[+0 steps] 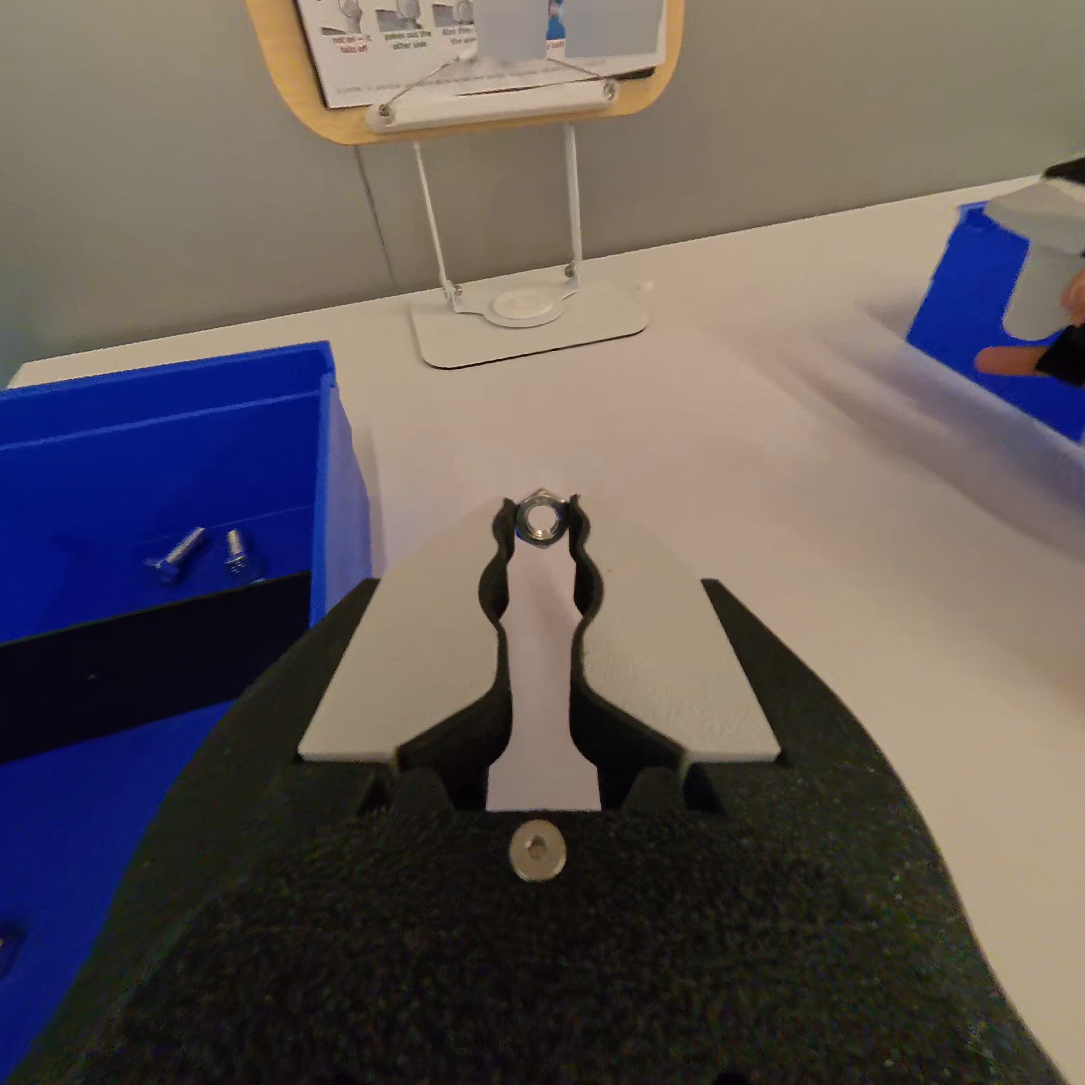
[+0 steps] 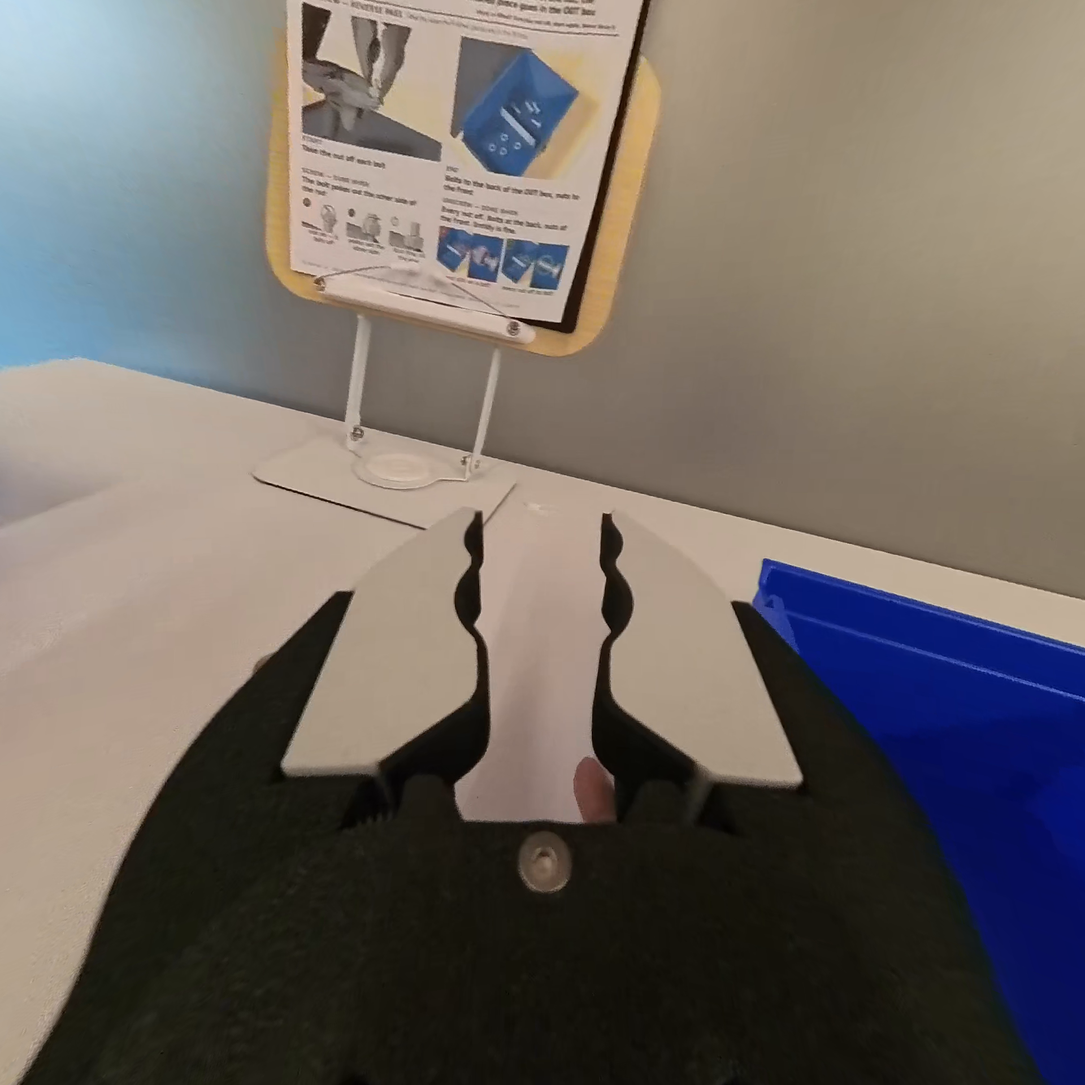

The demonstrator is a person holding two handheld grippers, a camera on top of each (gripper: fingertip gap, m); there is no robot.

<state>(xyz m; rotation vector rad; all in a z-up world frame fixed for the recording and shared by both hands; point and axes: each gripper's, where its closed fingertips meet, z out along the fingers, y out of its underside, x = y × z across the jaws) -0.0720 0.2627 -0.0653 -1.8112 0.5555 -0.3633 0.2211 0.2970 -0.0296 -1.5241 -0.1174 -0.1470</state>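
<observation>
Right gripper blurred, cut by frame edge; stand's sheet top cropped.

Silver hex nut upright, hole facing camera, above white table.

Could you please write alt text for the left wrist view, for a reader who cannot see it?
The left claw pinches a silver hex nut between its black fingertips above a white table. To its left, an open blue bin holds two silver bolts. A document stand sits against the grey wall, and the other claw's grey body shows at the right edge.
</observation>
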